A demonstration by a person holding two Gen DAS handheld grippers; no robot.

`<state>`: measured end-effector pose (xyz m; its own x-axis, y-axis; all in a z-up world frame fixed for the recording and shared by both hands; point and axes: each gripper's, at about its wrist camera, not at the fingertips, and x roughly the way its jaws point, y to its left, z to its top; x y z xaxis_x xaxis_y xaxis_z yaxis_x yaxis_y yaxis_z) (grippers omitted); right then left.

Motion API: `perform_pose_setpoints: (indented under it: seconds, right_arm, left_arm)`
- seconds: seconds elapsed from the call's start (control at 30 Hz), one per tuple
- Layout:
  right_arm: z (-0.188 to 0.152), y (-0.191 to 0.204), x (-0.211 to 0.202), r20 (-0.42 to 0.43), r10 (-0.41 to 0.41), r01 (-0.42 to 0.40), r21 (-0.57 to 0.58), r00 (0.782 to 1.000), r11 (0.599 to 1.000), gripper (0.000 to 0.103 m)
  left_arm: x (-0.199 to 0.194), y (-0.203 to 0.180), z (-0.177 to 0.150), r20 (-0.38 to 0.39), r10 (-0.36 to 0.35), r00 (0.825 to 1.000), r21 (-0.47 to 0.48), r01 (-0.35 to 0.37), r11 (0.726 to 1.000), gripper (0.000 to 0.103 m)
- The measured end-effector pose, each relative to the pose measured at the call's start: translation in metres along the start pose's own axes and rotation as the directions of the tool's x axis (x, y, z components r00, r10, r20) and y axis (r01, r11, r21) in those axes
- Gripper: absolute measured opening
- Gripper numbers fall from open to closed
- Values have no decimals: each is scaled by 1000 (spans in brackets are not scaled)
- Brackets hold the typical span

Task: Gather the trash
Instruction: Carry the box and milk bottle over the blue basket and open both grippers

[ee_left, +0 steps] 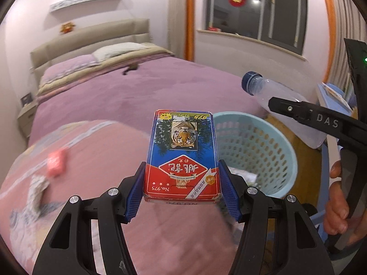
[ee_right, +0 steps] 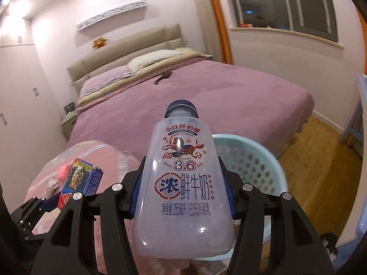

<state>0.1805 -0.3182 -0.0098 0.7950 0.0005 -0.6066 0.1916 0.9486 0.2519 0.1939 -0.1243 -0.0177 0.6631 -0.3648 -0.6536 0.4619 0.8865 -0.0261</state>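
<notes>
My left gripper [ee_left: 182, 190] is shut on a red and blue playing-card box [ee_left: 182, 155] with a tiger picture, held above the pink quilt. My right gripper [ee_right: 182, 183] is shut on an empty clear milk bottle [ee_right: 183, 183] with a dark blue cap. The bottle also shows in the left wrist view [ee_left: 275, 98], above a light blue perforated basket [ee_left: 263, 142]. The basket [ee_right: 257, 160] lies just ahead and to the right of both grippers. The card box also shows at the lower left of the right wrist view [ee_right: 80, 178].
A pink wrapper [ee_left: 56, 162] and crumpled paper [ee_left: 37, 190] lie on the pink quilt [ee_left: 103, 160] at the left. A bed with a purple cover [ee_right: 206, 96] fills the room ahead. Wooden floor [ee_right: 321, 171] lies right of the basket, with blue furniture [ee_right: 357, 119] beyond.
</notes>
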Motion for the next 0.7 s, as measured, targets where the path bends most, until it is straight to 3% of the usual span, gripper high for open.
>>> perform_pose_setpoints:
  seconds: [0.17,0.33,0.37,0.47,0.7]
  right_arm:
    - [2,-31,23,-56,-32,36,75,998,997,52]
    - [-4,-54,40,-109,-43,57,125,993,991,52]
    - [-6,-57,43,-118,-44,59,126,992,990,53]
    - [-12,-66,55,-166,-55,80,148,985,986,60]
    - [-16,-70,51,-163,-34,62,166,986,984,60]
  left_arm:
    - [31,-21,13,-51,-81,995,4,82,997,58]
    - [56,-36,17,-87,-116,989,14,118,993,59]
    - [58,-38,17,-89,-120,989,19,123,992,59]
    - [61,-41,15,-83,-109,991,31,112,993,73]
    - [52,-35,8,-76,-101,992,19,103,994,74]
